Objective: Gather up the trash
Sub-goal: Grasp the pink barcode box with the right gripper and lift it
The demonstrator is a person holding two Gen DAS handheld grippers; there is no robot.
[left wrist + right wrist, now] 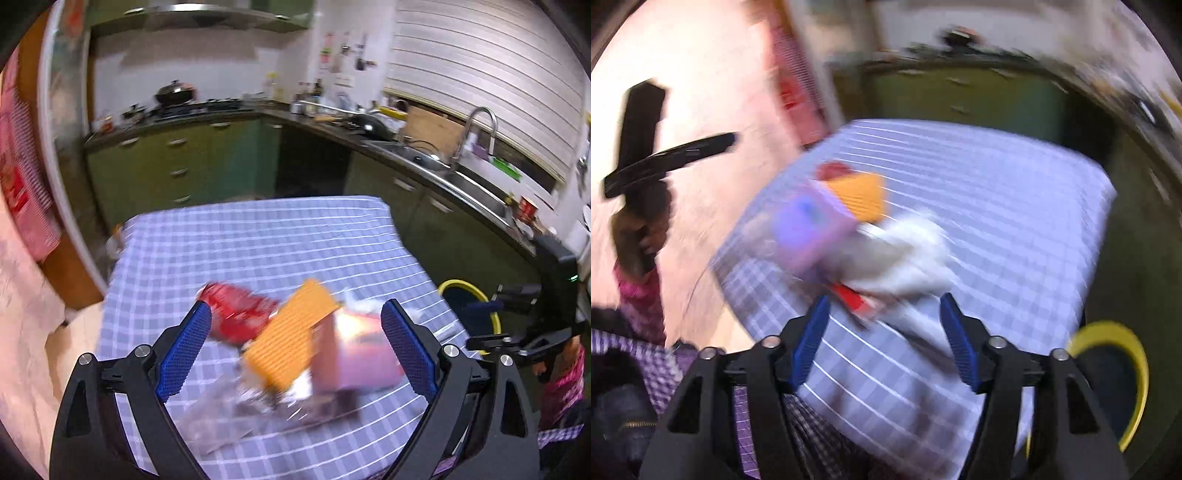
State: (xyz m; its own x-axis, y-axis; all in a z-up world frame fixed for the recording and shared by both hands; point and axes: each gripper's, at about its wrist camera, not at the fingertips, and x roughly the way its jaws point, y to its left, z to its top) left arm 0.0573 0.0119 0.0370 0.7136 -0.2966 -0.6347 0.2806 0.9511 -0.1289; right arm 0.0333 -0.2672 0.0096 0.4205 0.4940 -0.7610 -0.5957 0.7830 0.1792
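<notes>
Left wrist view, left gripper (295,332) spread wide and empty above trash pile (291,350) on checked table (258,240), right gripper (881,325) also parted, holding nothing, yellow-rimmed bin (1123,373) beside table.

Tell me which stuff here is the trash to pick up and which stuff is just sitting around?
Part of the job:
- red wrapper
- orange packet
- pink box
- clear plastic wrap
- crumpled white paper
- yellow-rimmed bin, likely where the trash goes

Just lying about:
- checked tablecloth
- black wok on the stove
- sink tap
- red can on the counter
</notes>
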